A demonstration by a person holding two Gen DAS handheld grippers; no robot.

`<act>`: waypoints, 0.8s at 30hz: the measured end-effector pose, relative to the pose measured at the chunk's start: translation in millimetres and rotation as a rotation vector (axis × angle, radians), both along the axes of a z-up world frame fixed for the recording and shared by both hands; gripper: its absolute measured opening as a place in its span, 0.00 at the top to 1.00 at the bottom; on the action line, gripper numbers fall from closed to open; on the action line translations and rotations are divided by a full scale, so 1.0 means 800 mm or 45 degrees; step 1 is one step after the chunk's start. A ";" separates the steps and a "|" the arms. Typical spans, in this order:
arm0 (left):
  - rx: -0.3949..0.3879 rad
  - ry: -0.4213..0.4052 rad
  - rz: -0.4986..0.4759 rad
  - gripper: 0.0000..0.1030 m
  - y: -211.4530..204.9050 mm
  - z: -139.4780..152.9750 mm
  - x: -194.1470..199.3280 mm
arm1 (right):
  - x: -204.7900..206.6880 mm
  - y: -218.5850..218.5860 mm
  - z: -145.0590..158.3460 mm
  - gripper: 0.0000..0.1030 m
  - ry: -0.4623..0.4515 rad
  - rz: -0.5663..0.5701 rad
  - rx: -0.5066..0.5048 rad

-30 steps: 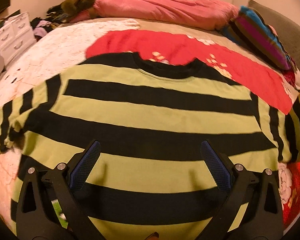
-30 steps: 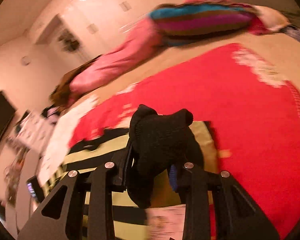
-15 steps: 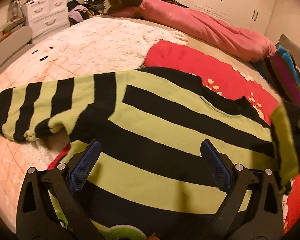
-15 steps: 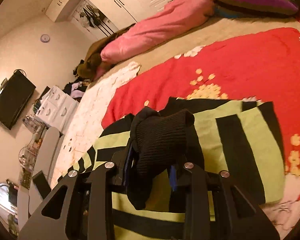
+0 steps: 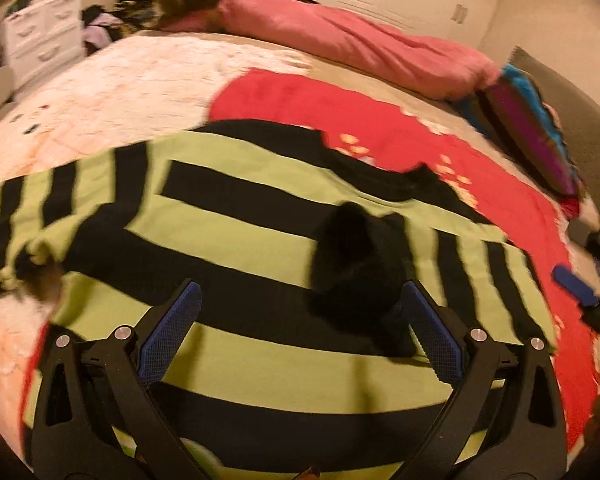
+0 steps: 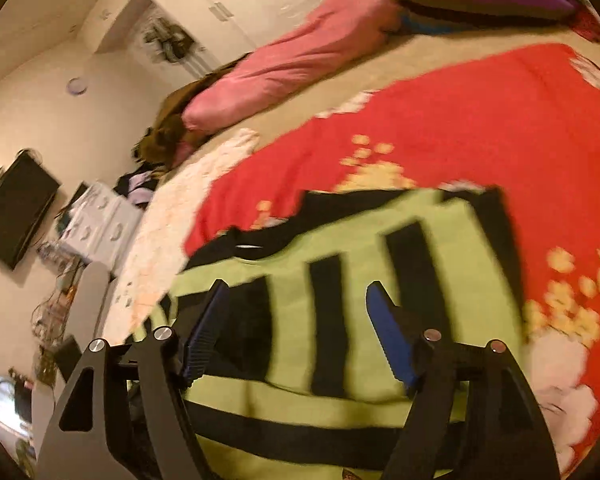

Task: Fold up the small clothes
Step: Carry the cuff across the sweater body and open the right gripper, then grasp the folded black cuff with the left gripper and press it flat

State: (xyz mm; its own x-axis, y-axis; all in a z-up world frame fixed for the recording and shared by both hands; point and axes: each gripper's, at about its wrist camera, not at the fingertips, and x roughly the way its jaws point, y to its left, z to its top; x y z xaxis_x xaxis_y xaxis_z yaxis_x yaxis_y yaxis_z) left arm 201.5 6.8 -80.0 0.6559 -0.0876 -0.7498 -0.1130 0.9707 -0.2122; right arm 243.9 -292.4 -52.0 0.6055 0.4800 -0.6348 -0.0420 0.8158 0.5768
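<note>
A green and black striped sweater [image 5: 228,248] lies flat on the bed. Its right sleeve [image 5: 484,280] is folded across the body, with the black cuff [image 5: 356,264] bunched near the middle. Its left sleeve [image 5: 40,208] lies spread out to the left. My left gripper [image 5: 300,332] is open and empty, hovering above the sweater's lower half. My right gripper [image 6: 300,332] is open and empty above the folded sleeve [image 6: 364,280]; one of its blue pads [image 5: 572,288] shows at the right edge of the left wrist view.
A red blanket [image 5: 340,112] and a white blanket [image 5: 132,80] cover the bed. A pink duvet [image 5: 360,44] and a striped pillow [image 5: 532,128] lie at the head. A white drawer unit [image 5: 40,32] stands to the left, a wall TV [image 6: 16,208] beyond.
My right gripper has opened and let go of the black cuff, leaving the sleeve folded over the sweater's body, and has drawn back. My left gripper stayed open and shifted slightly.
</note>
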 end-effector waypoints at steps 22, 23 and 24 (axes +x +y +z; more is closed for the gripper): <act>-0.126 -0.011 -0.210 0.69 -0.039 -0.018 0.059 | -0.041 -0.088 -0.032 0.25 0.101 -0.179 -0.147; -0.113 -0.053 -0.214 0.69 -0.036 -0.008 0.057 | -0.040 -0.084 -0.031 0.25 0.101 -0.168 -0.145; -0.089 -0.107 -0.213 0.69 -0.033 0.005 0.053 | -0.039 -0.078 -0.031 0.25 0.102 -0.154 -0.149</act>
State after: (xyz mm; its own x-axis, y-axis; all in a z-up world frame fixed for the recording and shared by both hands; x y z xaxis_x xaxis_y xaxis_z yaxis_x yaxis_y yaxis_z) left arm 243.6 -19.4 -76.3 0.6880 -0.2504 -0.6811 0.0694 0.9570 -0.2817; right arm 212.8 -354.9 -77.2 0.5999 0.3264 -0.7305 0.1029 0.8739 0.4750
